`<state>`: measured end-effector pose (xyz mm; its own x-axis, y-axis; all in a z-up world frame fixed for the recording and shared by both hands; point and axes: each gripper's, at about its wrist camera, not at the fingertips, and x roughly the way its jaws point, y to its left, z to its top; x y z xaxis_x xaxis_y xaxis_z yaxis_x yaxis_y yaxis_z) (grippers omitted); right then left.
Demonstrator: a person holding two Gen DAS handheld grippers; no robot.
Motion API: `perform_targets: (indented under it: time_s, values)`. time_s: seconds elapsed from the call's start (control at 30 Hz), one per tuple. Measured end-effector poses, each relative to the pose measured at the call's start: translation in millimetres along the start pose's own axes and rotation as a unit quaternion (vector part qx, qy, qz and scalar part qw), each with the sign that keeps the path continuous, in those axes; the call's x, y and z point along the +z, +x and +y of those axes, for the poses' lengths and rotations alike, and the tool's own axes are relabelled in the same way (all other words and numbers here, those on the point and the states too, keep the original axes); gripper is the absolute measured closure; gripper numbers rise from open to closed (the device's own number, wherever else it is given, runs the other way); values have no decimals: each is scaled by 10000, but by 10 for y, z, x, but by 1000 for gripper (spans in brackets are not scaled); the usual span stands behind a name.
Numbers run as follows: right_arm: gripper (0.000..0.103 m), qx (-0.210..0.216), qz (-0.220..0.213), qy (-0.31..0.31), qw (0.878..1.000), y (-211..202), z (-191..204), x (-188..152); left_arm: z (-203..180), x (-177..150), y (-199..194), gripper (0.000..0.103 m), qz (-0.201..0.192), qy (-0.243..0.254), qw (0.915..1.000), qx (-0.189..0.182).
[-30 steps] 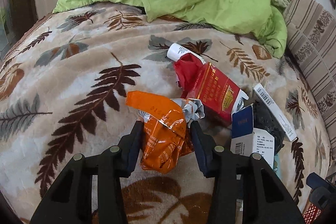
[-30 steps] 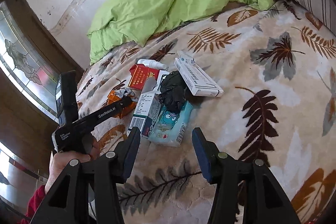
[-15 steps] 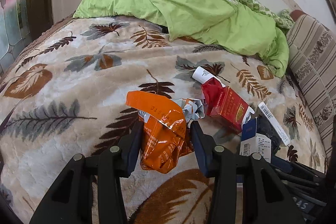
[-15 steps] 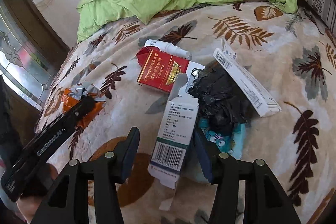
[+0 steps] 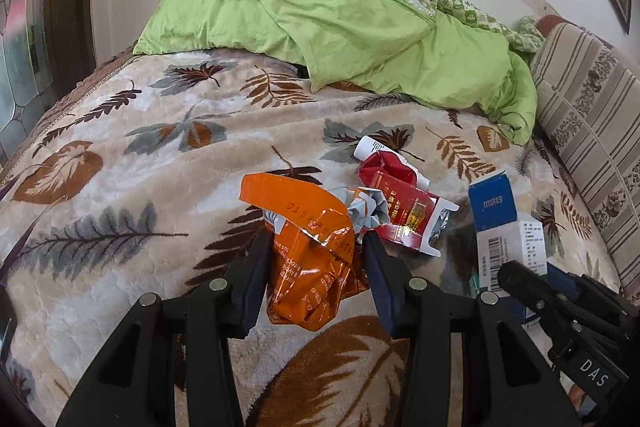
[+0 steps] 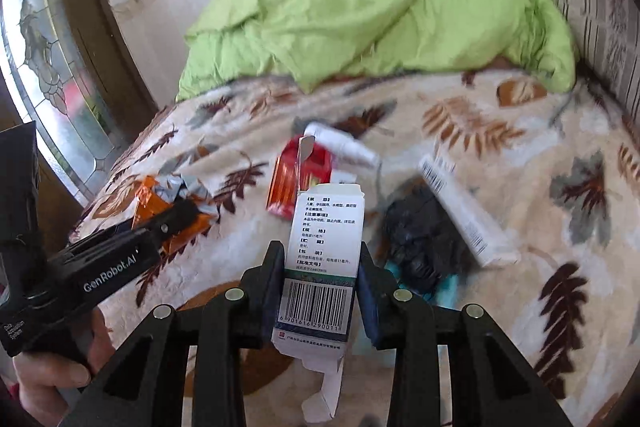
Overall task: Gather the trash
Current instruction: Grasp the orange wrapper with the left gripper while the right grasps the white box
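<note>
My left gripper is shut on a crumpled orange foil wrapper and holds it above the leaf-patterned blanket; it also shows in the right wrist view. My right gripper is shut on a white and blue medicine box with a barcode, lifted off the blanket; the box shows in the left wrist view. On the blanket lie a red cigarette pack, a white tube, a long white box and a black crumpled bag.
A green quilt is heaped at the far side of the bed. A striped cushion stands along the right. A leaded-glass window and a dark wooden frame are at the left. A teal packet lies under the black bag.
My right gripper moved in on the medicine box, shut on it and lifted it. My left gripper has risen and pulled back with the orange wrapper.
</note>
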<state>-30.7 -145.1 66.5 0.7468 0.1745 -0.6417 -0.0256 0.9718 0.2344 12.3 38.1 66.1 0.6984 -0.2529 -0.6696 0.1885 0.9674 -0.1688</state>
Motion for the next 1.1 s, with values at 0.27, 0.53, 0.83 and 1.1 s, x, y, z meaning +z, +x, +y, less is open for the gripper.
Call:
perform_targets:
  time_s: [0.27,0.53,0.83,1.1]
  values:
    - [67,-10,-6,-1,10000,-42,-41,57,-211,-81,-18,58,-49,245,9997,16]
    - [67,-200,-300,-28,9993,-105,-97,51,-240,-103,4,58,-17,309,9995,56]
    - [67,-458,-234,-64,9987,-26,-105,41,-233,-103,0,58,-27,310,9995,71]
    - [67,-783,-241,-329,9961,-48,-66,61,-226,-100,2,58,-37,327,9994,92]
